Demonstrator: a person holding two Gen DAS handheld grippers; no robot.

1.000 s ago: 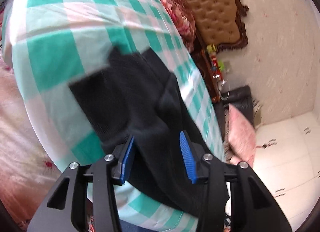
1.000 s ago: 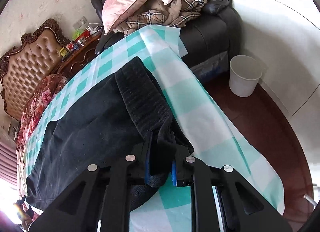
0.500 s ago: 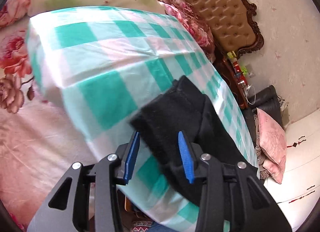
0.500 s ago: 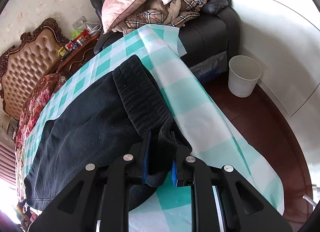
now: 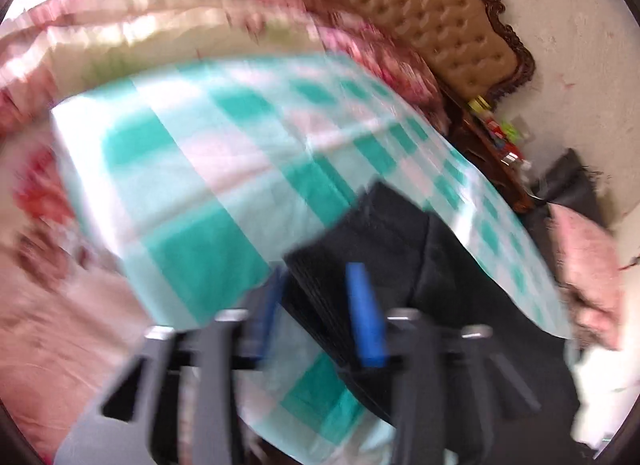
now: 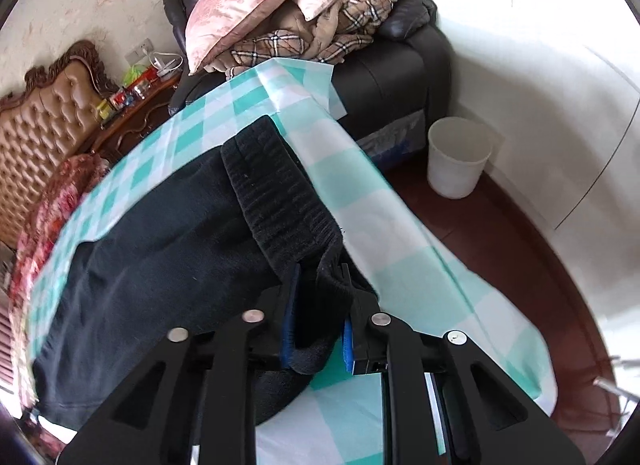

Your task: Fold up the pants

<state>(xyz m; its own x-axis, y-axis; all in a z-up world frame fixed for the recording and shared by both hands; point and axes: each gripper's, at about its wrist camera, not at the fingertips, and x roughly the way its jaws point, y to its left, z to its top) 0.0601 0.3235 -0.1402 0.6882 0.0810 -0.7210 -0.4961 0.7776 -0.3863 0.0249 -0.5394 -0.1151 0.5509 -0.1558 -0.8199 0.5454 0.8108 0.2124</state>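
We have the black pants (image 6: 160, 249) lying across the green-and-white checked cloth (image 6: 384, 217) that covers the bed, waistband end toward the cloth's corner, and our right gripper (image 6: 318, 307) is clamped on the ribbed waistband (image 6: 276, 193), a thick wad of knit bunched between its blue pads. Our left gripper (image 5: 320, 305) is at the far, cuff end (image 5: 360, 233) of the pants; its jaws have just been opening, and the dark hem sits between the blue pads, but the view is so smeared that we cannot tell whether they press on it. That is the main risk as we see it: if the left side has no bite on the hem, the next lift brings up only the waistband, and the fold ends up crooked or the leg drags. The blur itself points to a fast hand, so a re-grip made at that pace could pinch the checked cloth together with the hem and pull it off the bed. On the right, the bunched waistband could slip out under tension.
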